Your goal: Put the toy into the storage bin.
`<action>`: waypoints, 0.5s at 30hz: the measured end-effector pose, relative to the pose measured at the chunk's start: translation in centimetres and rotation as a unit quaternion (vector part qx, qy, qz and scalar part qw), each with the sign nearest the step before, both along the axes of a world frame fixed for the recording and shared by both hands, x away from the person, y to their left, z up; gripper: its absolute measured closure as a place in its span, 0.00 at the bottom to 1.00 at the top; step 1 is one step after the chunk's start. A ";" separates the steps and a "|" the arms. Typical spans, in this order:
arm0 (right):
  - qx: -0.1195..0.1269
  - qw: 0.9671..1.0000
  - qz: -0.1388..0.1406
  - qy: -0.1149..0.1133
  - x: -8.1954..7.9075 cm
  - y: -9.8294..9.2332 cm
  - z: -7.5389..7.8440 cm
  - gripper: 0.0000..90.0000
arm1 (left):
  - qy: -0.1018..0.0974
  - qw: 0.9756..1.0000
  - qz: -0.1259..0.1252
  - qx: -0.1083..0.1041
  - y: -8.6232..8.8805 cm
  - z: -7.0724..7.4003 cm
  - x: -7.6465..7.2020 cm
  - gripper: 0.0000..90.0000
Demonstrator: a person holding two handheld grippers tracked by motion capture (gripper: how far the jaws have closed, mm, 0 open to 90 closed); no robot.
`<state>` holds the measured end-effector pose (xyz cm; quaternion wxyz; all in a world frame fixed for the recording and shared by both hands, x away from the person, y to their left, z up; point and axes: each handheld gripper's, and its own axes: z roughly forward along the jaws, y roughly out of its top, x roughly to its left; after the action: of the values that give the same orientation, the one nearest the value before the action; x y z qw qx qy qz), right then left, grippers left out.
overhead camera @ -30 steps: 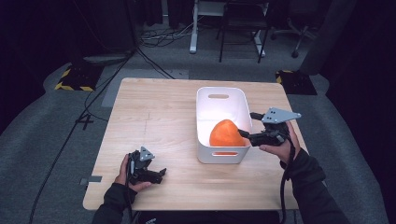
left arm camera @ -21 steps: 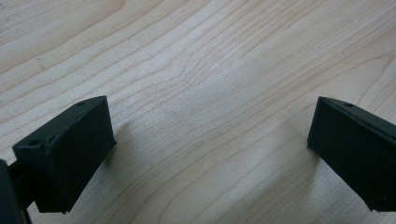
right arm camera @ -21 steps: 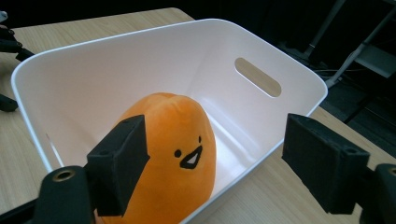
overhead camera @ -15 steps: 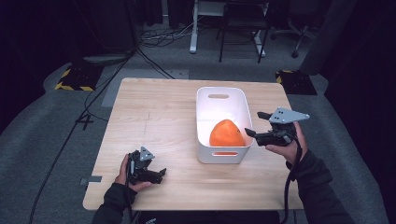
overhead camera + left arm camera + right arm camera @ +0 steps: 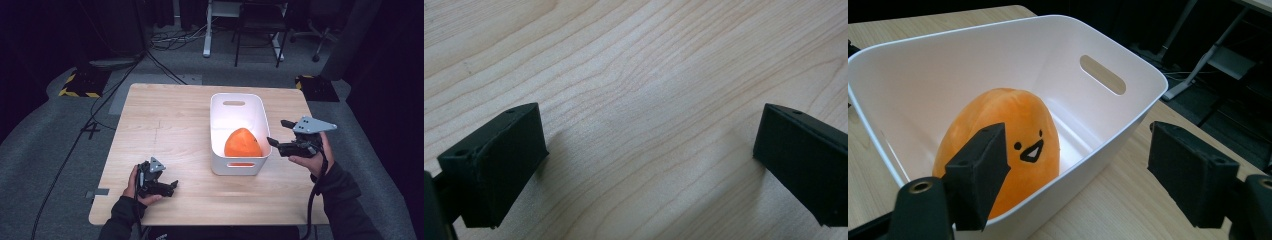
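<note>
While the soft orange plush toy with a small black face lies in the white plastic bin on the light wooden bench, I hold my right hand-held gripper released just beside the bin's rim. My left hand-held gripper rests released on the bench. I judge the toy light and squashy; I would pinch its rounded top.

One white plastic bin is sitting on one wooden table, holding one orange plush toy.
</note>
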<state>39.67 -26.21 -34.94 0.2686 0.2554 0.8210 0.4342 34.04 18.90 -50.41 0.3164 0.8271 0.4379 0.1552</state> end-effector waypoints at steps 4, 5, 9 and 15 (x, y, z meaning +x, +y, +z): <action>-0.004 1.000 -0.001 -0.001 -0.2 -0.3 0.1 0.27 | 0.000 1.000 0.000 0.000 0.0 0.0 0.0 0.01; -0.001 1.000 -0.003 -0.001 -0.2 -0.3 0.1 0.27 | 0.000 1.000 0.000 0.000 0.0 0.0 0.0 0.01; -0.004 1.000 -0.005 -0.001 -0.3 -0.6 0.0 0.27 | 0.000 1.000 0.000 0.000 0.0 0.0 0.0 0.01; -0.009 1.000 -0.011 -0.001 -0.7 -1.3 0.0 0.27 | 0.000 1.000 0.000 0.000 0.0 0.0 0.0 0.01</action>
<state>38.96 -27.52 -34.91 0.2769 0.2616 0.8217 0.4238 34.04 18.90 -50.42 0.3165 0.8270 0.4380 0.1549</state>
